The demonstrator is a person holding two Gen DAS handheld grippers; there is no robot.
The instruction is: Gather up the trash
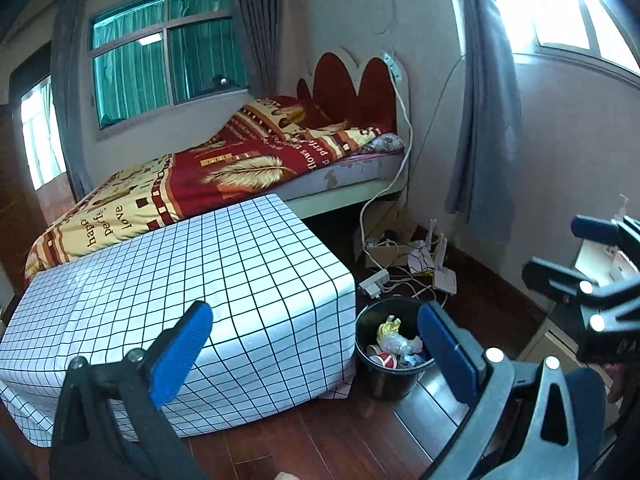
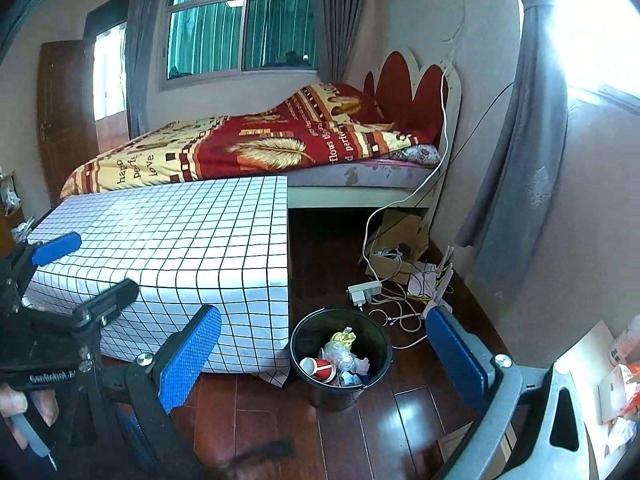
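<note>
A black trash bin [image 1: 390, 374] stands on the wooden floor beside the checked-cloth table [image 1: 168, 280]. It holds a red-and-white paper cup [image 2: 322, 369], crumpled clear plastic [image 2: 340, 354] and a yellow wrapper [image 2: 345, 336]. The bin also shows in the right wrist view [image 2: 340, 388]. My left gripper [image 1: 316, 344] is open and empty, raised above the table's near corner and the bin. My right gripper [image 2: 324, 348] is open and empty, raised above the bin. Each gripper appears at the edge of the other's view.
A bed [image 2: 256, 148] with a red and yellow quilt stands behind the table. A power strip [image 2: 363, 292], tangled cables and a cardboard box [image 2: 396, 248] lie on the floor by the wall. A low white surface with packets [image 2: 612, 376] is at the right.
</note>
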